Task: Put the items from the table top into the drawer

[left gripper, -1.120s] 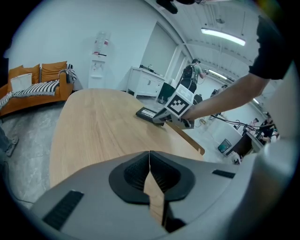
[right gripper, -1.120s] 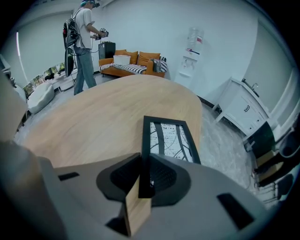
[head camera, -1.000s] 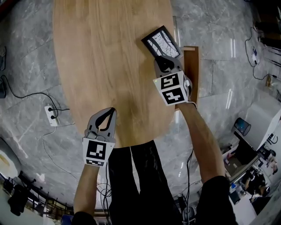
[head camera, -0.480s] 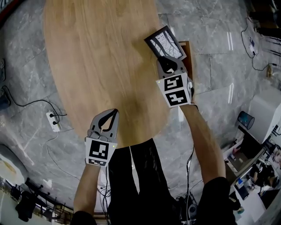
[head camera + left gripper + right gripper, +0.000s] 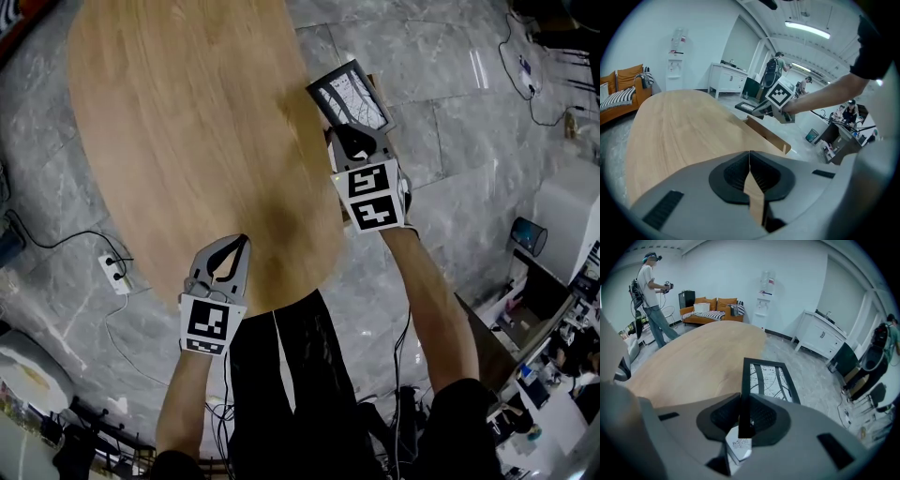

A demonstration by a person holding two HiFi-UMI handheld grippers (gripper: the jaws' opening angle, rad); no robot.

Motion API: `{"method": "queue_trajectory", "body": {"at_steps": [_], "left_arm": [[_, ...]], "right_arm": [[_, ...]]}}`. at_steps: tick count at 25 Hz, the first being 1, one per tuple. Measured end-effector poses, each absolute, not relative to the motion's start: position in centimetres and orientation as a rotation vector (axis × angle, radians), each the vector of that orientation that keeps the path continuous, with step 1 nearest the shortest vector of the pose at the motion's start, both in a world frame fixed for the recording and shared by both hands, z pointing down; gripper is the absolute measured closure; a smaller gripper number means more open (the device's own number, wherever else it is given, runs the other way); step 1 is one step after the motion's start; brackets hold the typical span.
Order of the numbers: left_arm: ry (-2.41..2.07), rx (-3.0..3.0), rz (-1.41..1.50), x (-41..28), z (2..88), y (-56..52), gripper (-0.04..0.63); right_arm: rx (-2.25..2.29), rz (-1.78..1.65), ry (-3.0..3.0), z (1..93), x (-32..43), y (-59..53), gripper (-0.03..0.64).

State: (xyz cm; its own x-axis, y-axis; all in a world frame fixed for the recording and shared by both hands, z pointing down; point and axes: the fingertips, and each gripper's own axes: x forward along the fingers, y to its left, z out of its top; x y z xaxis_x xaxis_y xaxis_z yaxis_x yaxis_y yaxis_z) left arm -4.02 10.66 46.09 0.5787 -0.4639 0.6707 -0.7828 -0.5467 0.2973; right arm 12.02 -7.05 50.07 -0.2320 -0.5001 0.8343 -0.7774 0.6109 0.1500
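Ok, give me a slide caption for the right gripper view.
Right tool clamped on the edge of a black-framed picture, by the rim of the wooden table.

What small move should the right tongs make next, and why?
Probably lower the frame toward the drawer: the right tongs grip its edge, and it hangs past the table rim, near the open drawer.

The left hand-held gripper (image 5: 242, 240) points forward and down on a bare forearm, its jaws together with nothing between them. The right hand-held gripper (image 5: 351, 127), arm stretched farther out, clamps a picture frame's (image 5: 349, 94) edge.
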Motion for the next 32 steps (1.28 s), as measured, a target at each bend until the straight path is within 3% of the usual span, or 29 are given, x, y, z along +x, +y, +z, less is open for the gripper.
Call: {"method": "queue_trajectory", "body": {"at_steps": [12,32], "left_arm": [[-0.881,2.274,0.767,-0.4,46.5,11.0,0.580],[-0.919,2.202,0.764,-1.6,48.1,9.7,0.580]], "right_arm": [[1.063,0.534,-1.863,52.6,16.3,-4.6,0.548],[0.943,0.799,-1.820,60.4,15.8,-4.8,0.546]]}}
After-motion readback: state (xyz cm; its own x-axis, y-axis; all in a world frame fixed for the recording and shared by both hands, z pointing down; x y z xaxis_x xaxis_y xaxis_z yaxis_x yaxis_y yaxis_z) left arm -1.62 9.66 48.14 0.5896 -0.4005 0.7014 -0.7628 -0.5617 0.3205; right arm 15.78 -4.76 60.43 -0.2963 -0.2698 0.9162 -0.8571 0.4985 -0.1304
